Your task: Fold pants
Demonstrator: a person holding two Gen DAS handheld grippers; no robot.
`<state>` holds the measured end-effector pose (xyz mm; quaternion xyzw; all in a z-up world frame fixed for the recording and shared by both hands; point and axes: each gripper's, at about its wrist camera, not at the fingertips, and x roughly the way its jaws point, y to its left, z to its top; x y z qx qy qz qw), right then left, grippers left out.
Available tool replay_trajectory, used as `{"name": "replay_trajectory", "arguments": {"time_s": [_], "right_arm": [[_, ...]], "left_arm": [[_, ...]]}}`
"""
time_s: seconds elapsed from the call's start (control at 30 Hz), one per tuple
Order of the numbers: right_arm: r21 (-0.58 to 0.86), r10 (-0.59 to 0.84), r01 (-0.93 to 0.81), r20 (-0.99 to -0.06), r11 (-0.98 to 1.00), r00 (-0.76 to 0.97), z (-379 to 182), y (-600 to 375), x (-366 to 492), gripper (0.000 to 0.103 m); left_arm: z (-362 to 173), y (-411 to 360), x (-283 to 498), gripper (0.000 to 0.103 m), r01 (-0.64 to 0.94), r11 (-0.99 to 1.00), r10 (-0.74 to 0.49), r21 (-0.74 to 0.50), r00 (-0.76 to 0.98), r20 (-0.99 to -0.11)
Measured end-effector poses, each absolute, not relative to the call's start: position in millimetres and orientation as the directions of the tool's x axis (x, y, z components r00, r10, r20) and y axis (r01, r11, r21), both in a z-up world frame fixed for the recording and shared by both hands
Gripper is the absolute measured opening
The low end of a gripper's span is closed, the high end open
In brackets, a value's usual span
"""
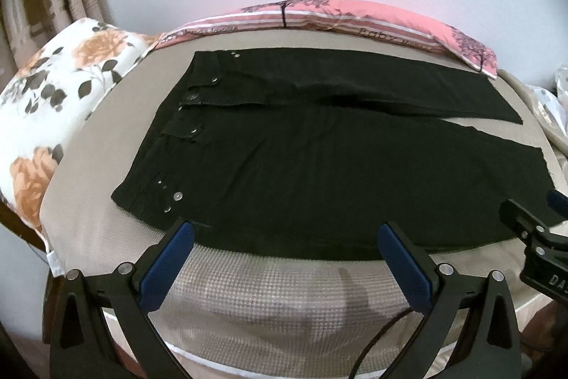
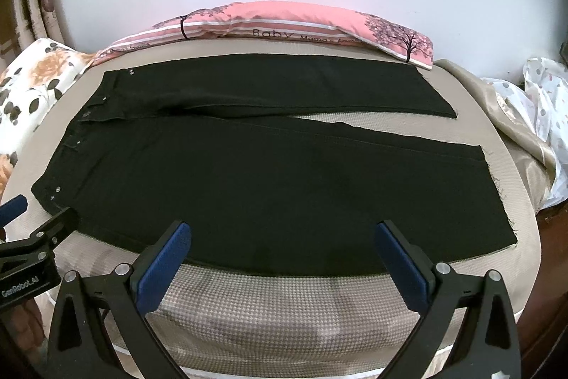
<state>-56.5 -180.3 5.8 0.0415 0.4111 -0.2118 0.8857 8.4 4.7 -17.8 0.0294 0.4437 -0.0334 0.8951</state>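
Black pants [image 1: 301, 166] lie flat on the bed, waistband with metal studs to the left and both legs stretched to the right; they also show in the right wrist view [image 2: 277, 187]. My left gripper [image 1: 285, 229] is open and empty, its blue-padded fingers just above the near edge of the near leg, close to the waist. My right gripper [image 2: 284, 229] is open and empty over the same near edge, further toward the hem. The right gripper's side shows at the right of the left wrist view [image 1: 532, 229].
The bed cover [image 2: 284, 308] is beige houndstooth. A pink striped pillow [image 2: 301, 23] lies along the far edge by the wall. A floral pillow [image 1: 53, 102] sits at the left. A satin sheet and dotted white cloth [image 2: 532, 116] are bunched at the right.
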Motion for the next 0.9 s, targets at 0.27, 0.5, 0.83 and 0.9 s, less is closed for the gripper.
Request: {"name": "replay_trajectory", "arguments": {"time_s": [0.27, 0.5, 0.83, 0.9], "right_arm": [[-0.093, -0.341, 0.416, -0.743, 0.905, 0.575, 6.2, -184.1, -56.8, 0.102], [-0.099, -0.346, 0.412, -0.733, 0.906, 0.585, 7.1, -183.3, -56.4, 0.102], [-0.104, -0.344, 0.4, -0.728, 0.91, 0.593, 7.8, -182.9, -55.5, 0.102], [-0.103, -0.342, 0.4, -0.728, 0.911, 0.594, 7.7, -183.0, -55.5, 0.102]], "left_arm": [[-16.9, 1.0, 9.1, 0.103, 0.1, 0.995, -0.042, 0.025, 0.612, -0.79], [-17.2, 2.7, 9.2, 0.102, 0.107, 0.994, -0.053, 0.018, 0.62, -0.782], [-18.7, 3.4, 10.3, 0.103, 0.11, 0.994, -0.063, 0.007, 0.619, -0.783], [-19.0, 3.0, 10.3, 0.103, 0.112, 0.994, -0.064, 0.007, 0.619, -0.783]]}}
